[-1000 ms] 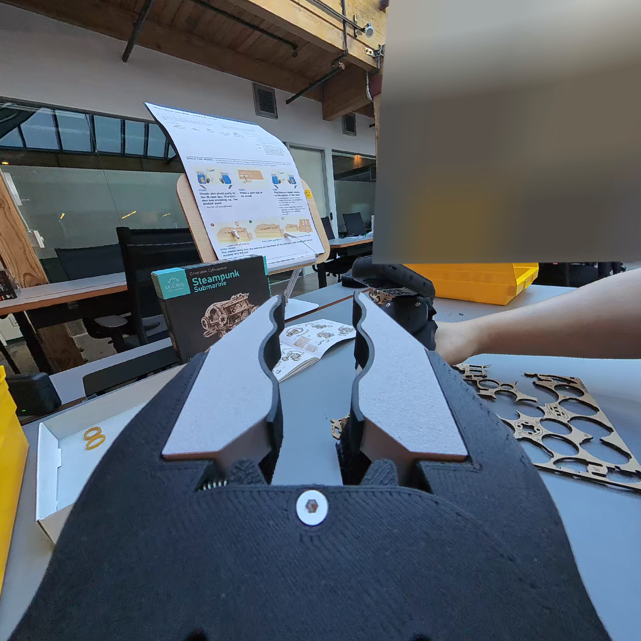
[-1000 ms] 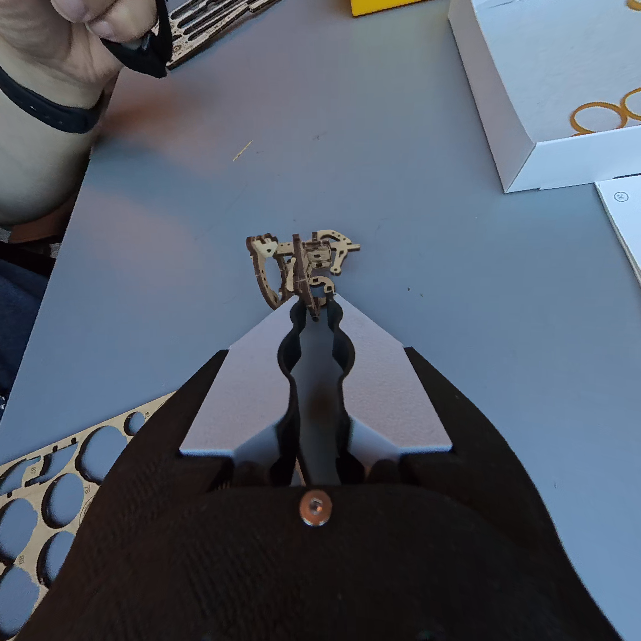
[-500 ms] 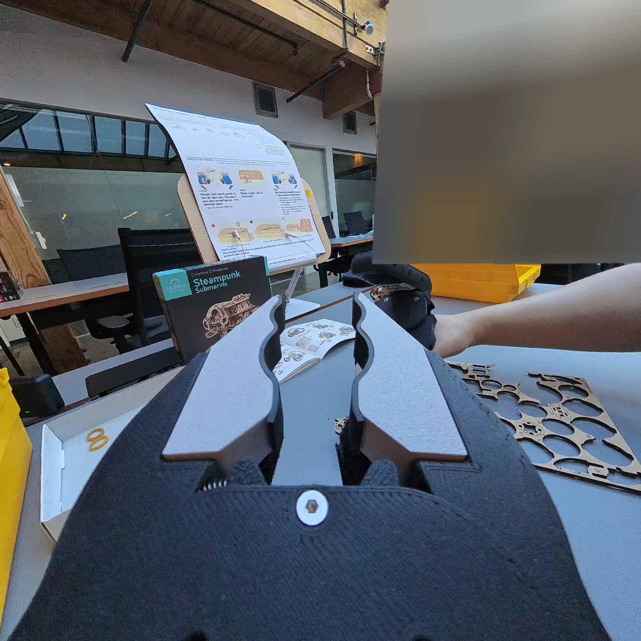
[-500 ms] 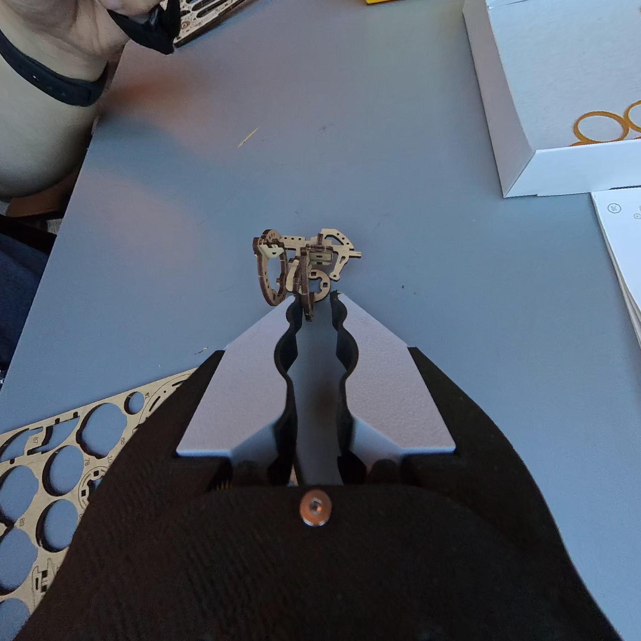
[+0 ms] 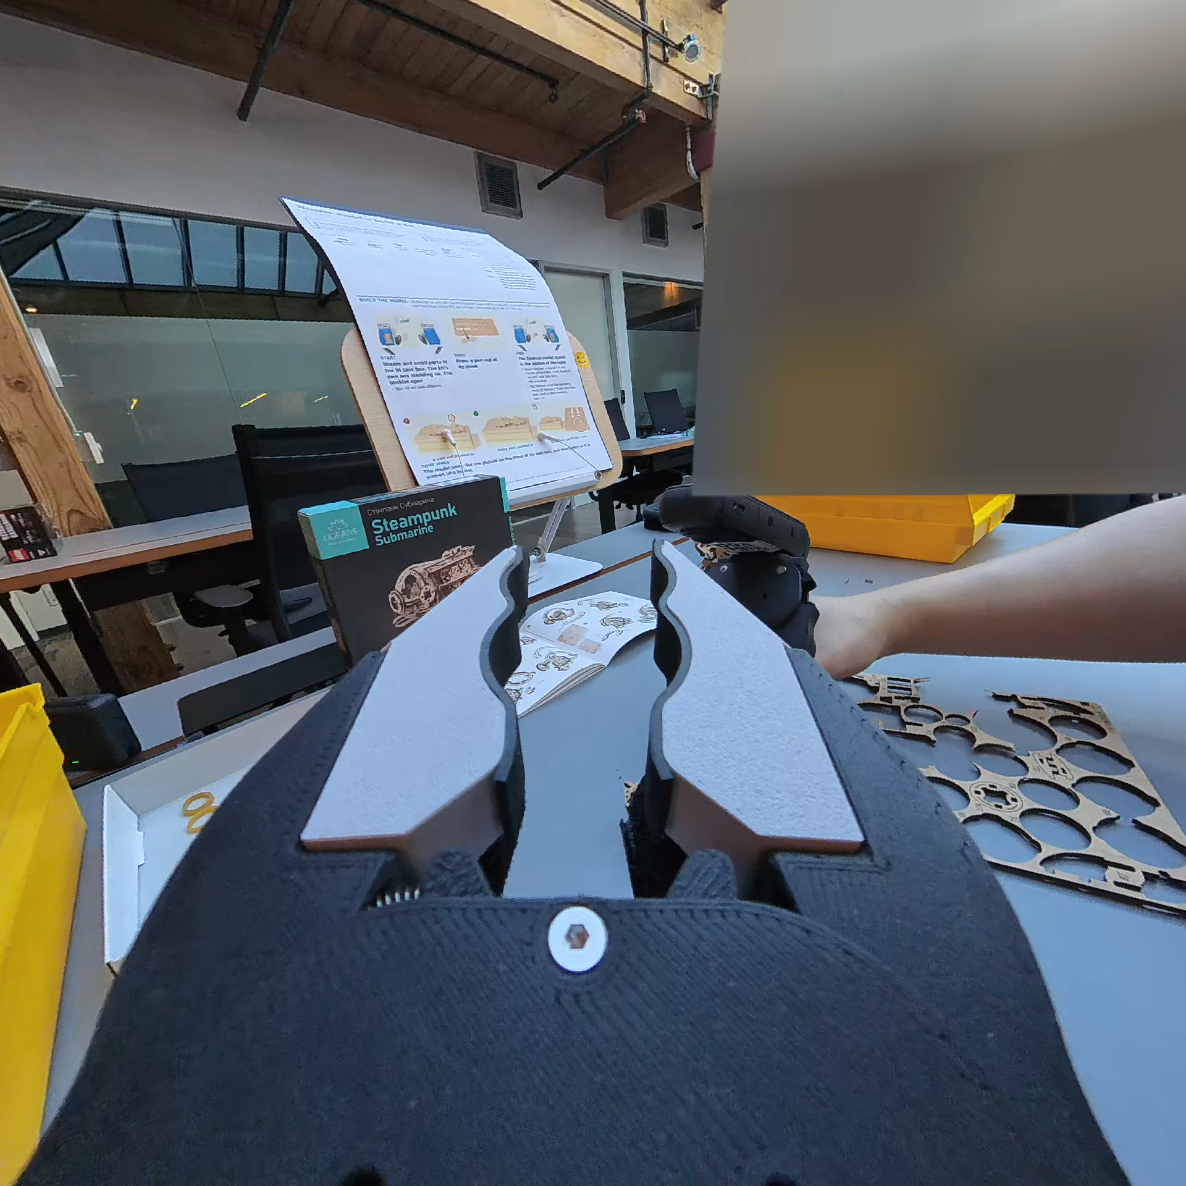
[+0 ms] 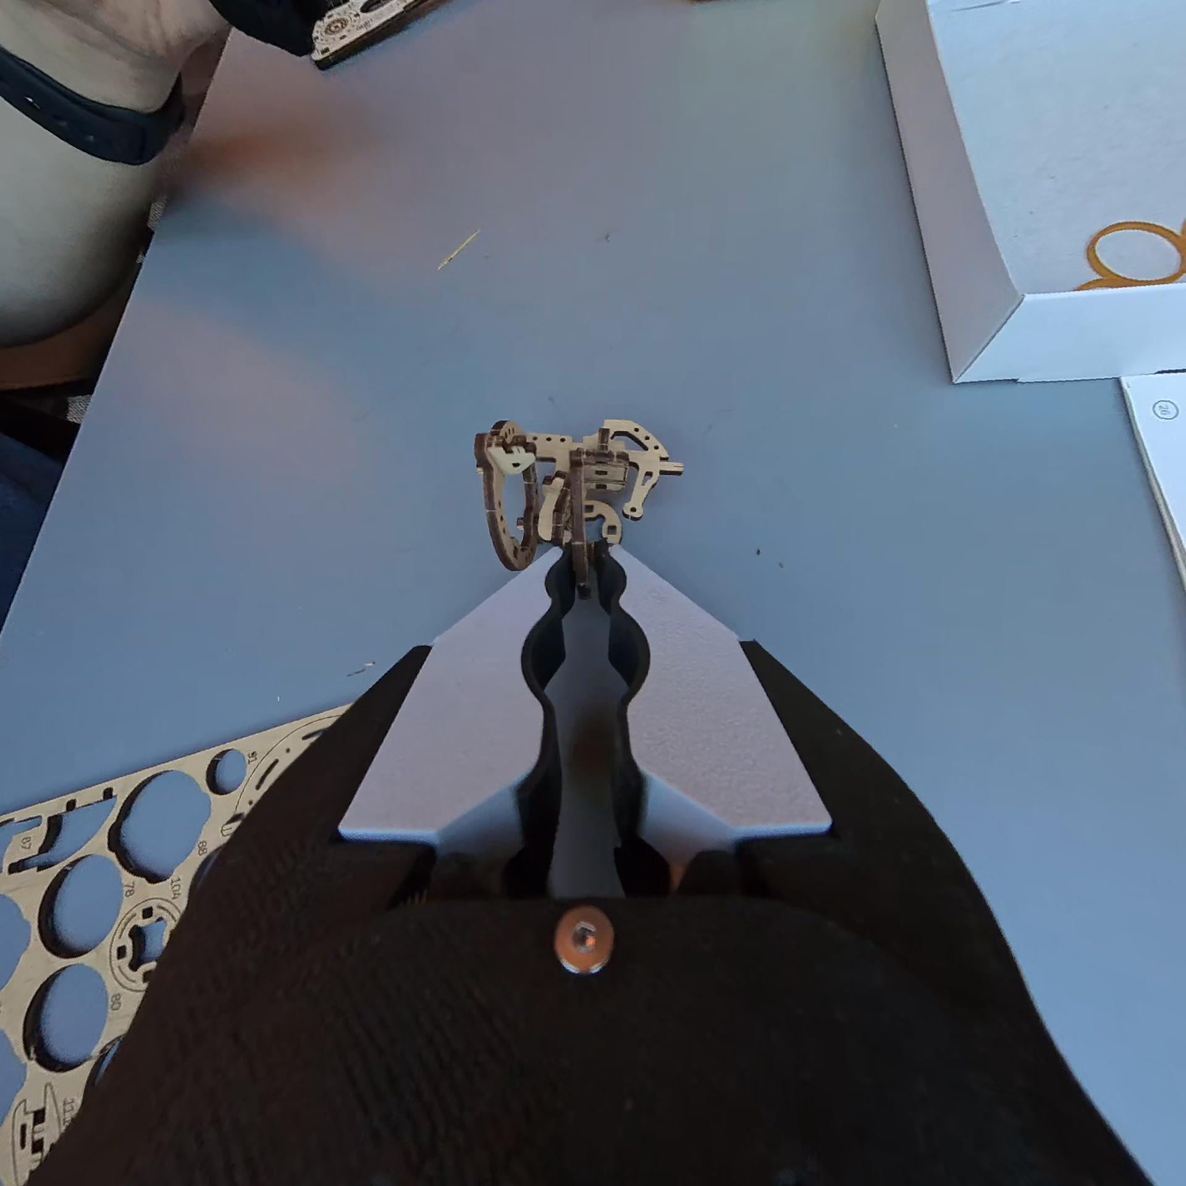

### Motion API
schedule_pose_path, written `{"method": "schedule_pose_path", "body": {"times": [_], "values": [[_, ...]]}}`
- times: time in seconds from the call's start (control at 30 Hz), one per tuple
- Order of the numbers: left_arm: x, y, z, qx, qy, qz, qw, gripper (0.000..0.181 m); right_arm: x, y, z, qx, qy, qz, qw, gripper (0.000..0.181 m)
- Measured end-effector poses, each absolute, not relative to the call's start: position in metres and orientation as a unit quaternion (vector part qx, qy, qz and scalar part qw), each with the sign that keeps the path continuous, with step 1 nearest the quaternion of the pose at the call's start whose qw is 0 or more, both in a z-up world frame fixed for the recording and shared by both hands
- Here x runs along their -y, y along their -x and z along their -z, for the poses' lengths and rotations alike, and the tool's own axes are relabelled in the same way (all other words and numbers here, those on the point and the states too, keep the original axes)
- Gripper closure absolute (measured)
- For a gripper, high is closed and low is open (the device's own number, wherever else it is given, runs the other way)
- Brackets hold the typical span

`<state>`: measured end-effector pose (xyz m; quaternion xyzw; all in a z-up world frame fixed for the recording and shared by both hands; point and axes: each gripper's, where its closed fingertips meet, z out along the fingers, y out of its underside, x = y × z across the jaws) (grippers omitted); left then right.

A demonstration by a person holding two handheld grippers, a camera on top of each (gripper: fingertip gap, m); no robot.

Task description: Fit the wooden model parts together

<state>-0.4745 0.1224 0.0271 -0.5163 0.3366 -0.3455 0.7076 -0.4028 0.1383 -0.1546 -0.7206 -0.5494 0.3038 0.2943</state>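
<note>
While clamped on a thin edge piece at its near side, small wooden model assembly point(image 6: 571, 494) held just off the grey counter point(image 6: 802, 513) by the right gripper point(image 6: 585, 565), fingers point(image 6: 674, 706) pinched nearly together at their tips. Left gripper point(image 5: 587, 577) raised and empty, fingers point(image 5: 430, 699) spread apart, aimed toward the dark kit box point(image 5: 411, 565) standing upright and the open booklet point(image 5: 577, 635) lying beside it. Punched-out plywood sheet point(image 5: 1039, 783) flat on the counter to the right, near a bare forearm point(image 5: 1001, 590). Instruction page point(image 5: 462, 359) propped on a wooden stand behind the box. White carton point(image 6: 1039, 192) with orange rubber bands point(image 6: 1136, 263) far right; yellow bin point(image 5: 898, 520) beyond.
</note>
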Motion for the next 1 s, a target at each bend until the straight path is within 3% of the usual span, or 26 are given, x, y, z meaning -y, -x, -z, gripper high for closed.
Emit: {"method": "schedule_pose_path", "body": {"times": [1.0], "values": [[-0.1218,0.4736,-0.0213,-0.338,0.52,0.337,0.709,0.145,-0.1344,0.4021,0.1557,0.577,0.721,-0.27,0.273,0.179]]}}
